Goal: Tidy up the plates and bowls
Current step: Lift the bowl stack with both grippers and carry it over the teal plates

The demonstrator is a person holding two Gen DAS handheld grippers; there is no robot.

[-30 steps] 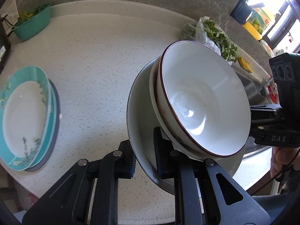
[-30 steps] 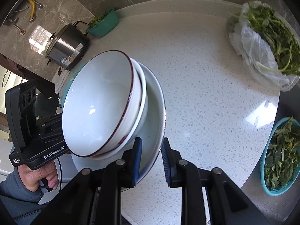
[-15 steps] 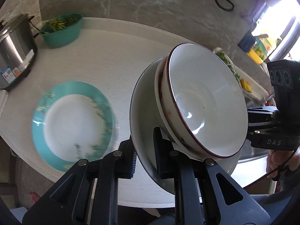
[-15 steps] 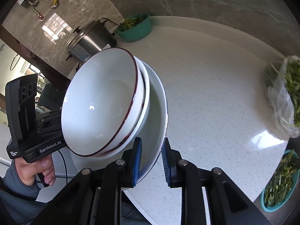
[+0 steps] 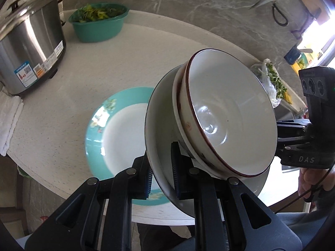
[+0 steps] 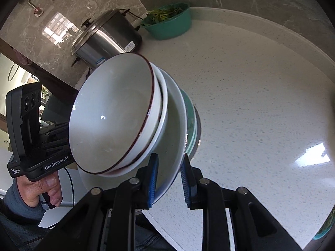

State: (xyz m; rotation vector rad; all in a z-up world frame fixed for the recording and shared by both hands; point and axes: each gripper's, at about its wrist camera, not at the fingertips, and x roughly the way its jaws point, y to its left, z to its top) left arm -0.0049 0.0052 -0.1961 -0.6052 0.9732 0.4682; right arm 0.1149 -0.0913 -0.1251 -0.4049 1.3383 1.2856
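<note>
Directly beneath the white plate [image 5: 161,146] with nested bowls [image 5: 230,117], pinched at opposite rims by left gripper [image 5: 161,173] and right gripper [image 6: 168,177], lies the teal plate [image 5: 100,138].

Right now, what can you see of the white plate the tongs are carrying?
The white plate looks like glossy ceramic, deep, with a thin dark rim. It is held in the air, tilted, over the teal plate. The left tongs clamp its near rim; the right tongs straddle the opposite rim. Two nested white bowls, the top one red-rimmed, sit in it.
</note>
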